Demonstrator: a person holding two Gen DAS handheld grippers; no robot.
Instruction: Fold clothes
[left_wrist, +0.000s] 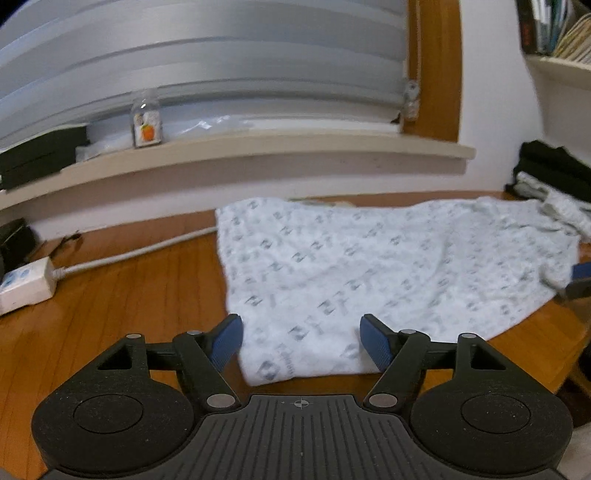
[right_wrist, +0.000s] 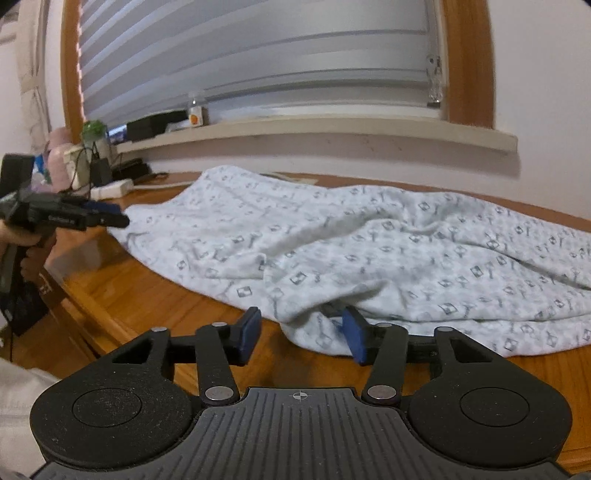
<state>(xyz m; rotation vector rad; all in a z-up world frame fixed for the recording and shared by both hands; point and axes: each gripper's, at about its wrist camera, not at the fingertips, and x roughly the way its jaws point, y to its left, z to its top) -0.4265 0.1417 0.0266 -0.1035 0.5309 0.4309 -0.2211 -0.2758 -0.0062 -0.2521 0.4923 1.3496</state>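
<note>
The patterned garment (left_wrist: 388, 266) lies spread across the wooden surface (left_wrist: 122, 295), below the window sill (left_wrist: 258, 155). It is mostly flat on the left half; on the right half the cloth is bunched into ridges and a loose flap hangs over the near edge. A spread layout of this kind exposes corners and hems, which is likely the reason for the placement: each claw can take one edge for the fold.

The left claw (left_wrist: 301, 341) is positioned at the near left corner of the garment. Its two blue pads stand apart, one on each side of the corner, with the cloth showing between them; neither pad presses on the fabric. In the right wrist view this claw (right_wrist: 107, 216) is seen from the side, held by a hand (right_wrist: 27, 247).

The right claw (right_wrist: 303, 338) is positioned at the near edge of the bunched portion. Its jaws stand partly apart. The hem lies between and just beyond the pads; the right pad appears to touch the fold, but no clamp is made.

A white power strip (left_wrist: 24, 284) with its cable lies on the surface to the left of the garment, well apart from it. A small jar (left_wrist: 147, 123) stands on the sill. A pile of other clothing (left_wrist: 554, 173) sits at the far right corner.
</note>
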